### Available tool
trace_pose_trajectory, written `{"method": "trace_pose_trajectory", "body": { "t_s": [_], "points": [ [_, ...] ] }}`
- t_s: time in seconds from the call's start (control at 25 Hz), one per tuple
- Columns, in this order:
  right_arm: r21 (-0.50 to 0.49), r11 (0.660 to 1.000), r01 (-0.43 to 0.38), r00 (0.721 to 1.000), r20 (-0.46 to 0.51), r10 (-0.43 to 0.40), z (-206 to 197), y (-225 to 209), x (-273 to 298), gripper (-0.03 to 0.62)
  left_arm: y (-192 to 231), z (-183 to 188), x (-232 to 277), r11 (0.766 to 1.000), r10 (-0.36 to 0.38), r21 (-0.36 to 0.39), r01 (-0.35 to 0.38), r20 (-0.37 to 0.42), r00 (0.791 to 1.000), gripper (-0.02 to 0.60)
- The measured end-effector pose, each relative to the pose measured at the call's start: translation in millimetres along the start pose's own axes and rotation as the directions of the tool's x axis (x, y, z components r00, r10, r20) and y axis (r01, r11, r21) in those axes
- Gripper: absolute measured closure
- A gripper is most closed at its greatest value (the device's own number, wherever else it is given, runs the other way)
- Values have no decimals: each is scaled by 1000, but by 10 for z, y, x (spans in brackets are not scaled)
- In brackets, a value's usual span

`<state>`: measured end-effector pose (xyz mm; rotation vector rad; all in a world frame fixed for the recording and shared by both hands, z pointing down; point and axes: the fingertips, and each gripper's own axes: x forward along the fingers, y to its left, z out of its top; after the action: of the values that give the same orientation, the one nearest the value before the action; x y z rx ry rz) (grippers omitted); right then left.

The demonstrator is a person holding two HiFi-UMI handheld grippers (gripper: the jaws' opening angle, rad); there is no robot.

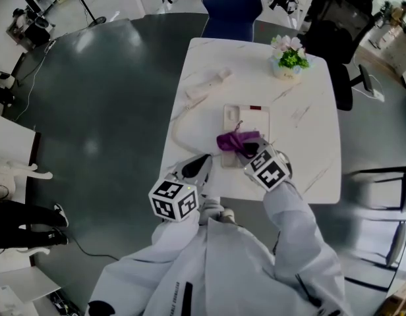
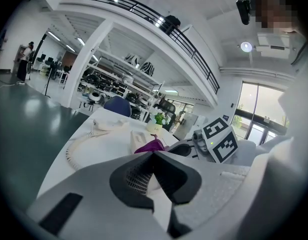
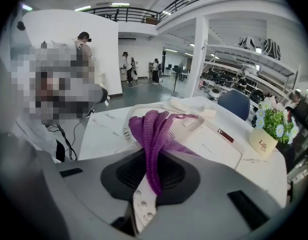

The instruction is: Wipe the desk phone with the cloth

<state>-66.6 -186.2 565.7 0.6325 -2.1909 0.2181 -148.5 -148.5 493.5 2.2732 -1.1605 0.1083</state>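
Note:
The white desk phone (image 1: 248, 121) lies in the middle of the white table (image 1: 308, 150). Its handset (image 1: 207, 84) rests off the cradle to the far left, joined to it by a coiled cord (image 1: 178, 127). A purple knitted cloth (image 1: 234, 139) is bunched on the phone's near end. My right gripper (image 1: 253, 151) is shut on the cloth (image 3: 154, 134), which drapes over the phone (image 3: 219, 141). My left gripper (image 1: 198, 168) hovers at the table's front edge, left of the phone (image 2: 139, 138). It is shut with nothing in it.
A small pot of flowers (image 1: 289, 61) stands at the table's far right. A blue chair (image 1: 232, 8) and a black chair (image 1: 335, 25) stand behind the table. Several people stand far off across the grey floor (image 1: 111, 97).

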Motion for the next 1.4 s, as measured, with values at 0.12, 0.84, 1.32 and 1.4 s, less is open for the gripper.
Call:
{"method": "trace_pose_trajectory", "body": {
  "t_s": [0.12,0.84,1.32,1.4],
  "points": [
    [1,1000,-7,1000,-4,7,-30,54,-16,556,-28,-11,-30,1000,1,0,-1,3,1000,584],
    [4,998,-59,998,-24,60,-265,393,-112,556,-210,-147,-196,1000,12,-3,-12,10,1000,584],
    [11,994,-107,993,-41,107,-422,631,-187,556,-319,-189,-300,1000,24,1,-24,25,999,584],
    [13,993,-114,992,-45,115,-443,663,-202,556,-356,-161,-318,1000,21,13,-21,31,999,583]
  ]
}}
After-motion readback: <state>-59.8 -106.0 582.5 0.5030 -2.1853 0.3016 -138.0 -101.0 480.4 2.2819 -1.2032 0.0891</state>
